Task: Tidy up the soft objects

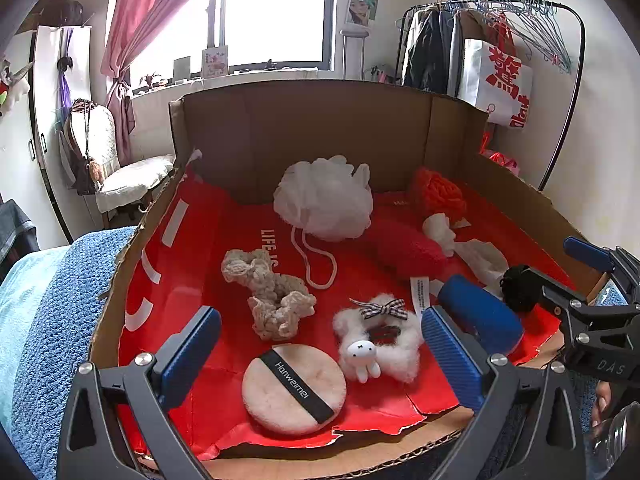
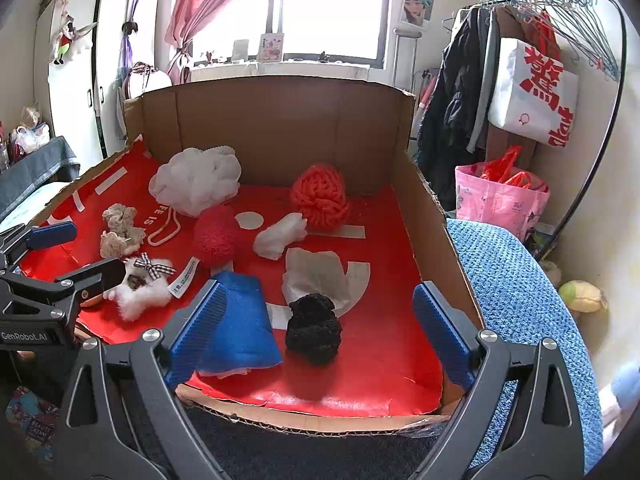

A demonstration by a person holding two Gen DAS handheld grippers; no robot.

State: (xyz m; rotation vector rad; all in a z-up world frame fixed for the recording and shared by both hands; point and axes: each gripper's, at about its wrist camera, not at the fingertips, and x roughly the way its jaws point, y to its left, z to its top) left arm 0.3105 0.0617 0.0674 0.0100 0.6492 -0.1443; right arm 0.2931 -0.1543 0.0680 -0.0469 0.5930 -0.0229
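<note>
A cardboard box (image 1: 312,132) lined with red paper holds the soft things. My left gripper (image 1: 320,320) is open over its near left part, above a pink powder puff (image 1: 294,394) and a white fluffy scrunchie (image 1: 380,340) with a bunny and a bow. Farther in lie a beige crochet scrunchie (image 1: 272,296), a white loofah (image 1: 324,198), a red fuzzy ball (image 2: 216,236) and an orange knit ball (image 2: 320,196). My right gripper (image 2: 320,292) is open, with a black pompom (image 2: 314,328) between its fingers, untouched. A blue cloth (image 2: 240,320) lies against its left finger.
White cotton (image 2: 280,236) and crumpled tissue (image 2: 316,276) lie mid-box. The box (image 2: 280,128) rests on a blue knit blanket (image 2: 520,300). A clothes rack (image 2: 540,40) and a pink bag (image 2: 500,196) stand at the right, a chair (image 1: 116,168) and a wardrobe (image 1: 60,80) at the left.
</note>
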